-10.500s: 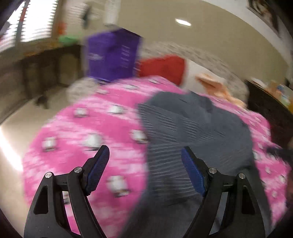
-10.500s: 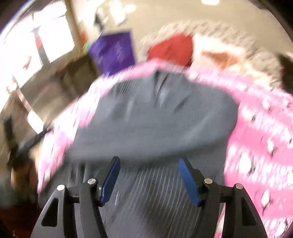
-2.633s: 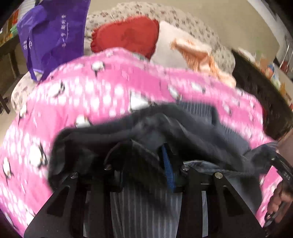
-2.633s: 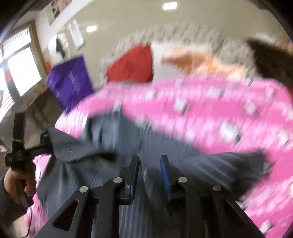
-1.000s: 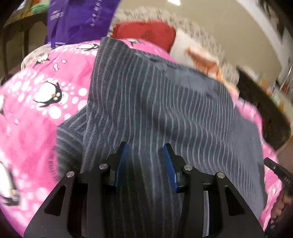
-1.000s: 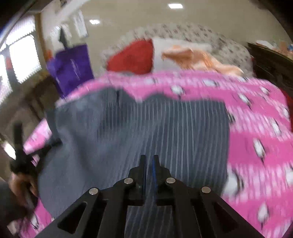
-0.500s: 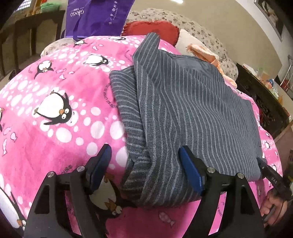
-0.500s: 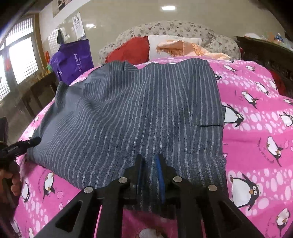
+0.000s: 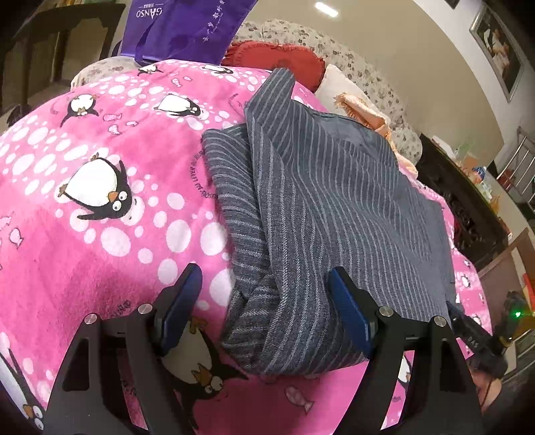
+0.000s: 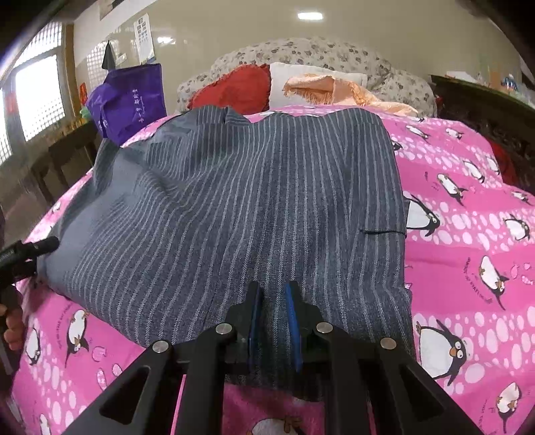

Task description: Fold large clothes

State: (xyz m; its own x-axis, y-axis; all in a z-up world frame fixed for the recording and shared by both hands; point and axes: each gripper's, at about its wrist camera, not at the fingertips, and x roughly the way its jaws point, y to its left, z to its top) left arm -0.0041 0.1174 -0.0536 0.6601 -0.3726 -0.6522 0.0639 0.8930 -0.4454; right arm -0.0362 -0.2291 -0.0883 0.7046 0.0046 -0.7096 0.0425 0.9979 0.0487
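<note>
A grey pinstriped garment [image 9: 334, 207] lies folded on a pink penguin-print blanket [image 9: 100, 187]; it also fills the middle of the right wrist view [image 10: 250, 200]. My left gripper [image 9: 264, 301] is open, its jaws on either side of the garment's near left corner without gripping it. My right gripper [image 10: 272, 301] is nearly closed, pinching the garment's near edge between its blue pads. The left gripper's tip shows at the left edge of the right wrist view [image 10: 30, 251], by the garment's left side.
A purple bag [image 9: 180, 30], a red cushion [image 10: 234, 87], a white pillow and an orange cloth [image 10: 334, 87] sit at the head of the bed. Dark wooden furniture [image 9: 468, 214] stands along the right side. A dark table [image 10: 67, 150] stands at left.
Both grippers carried the garment's edge over and laid it down folded. My left gripper has opened and let go. My right gripper's jaws have parted slightly but still pinch the cloth.
</note>
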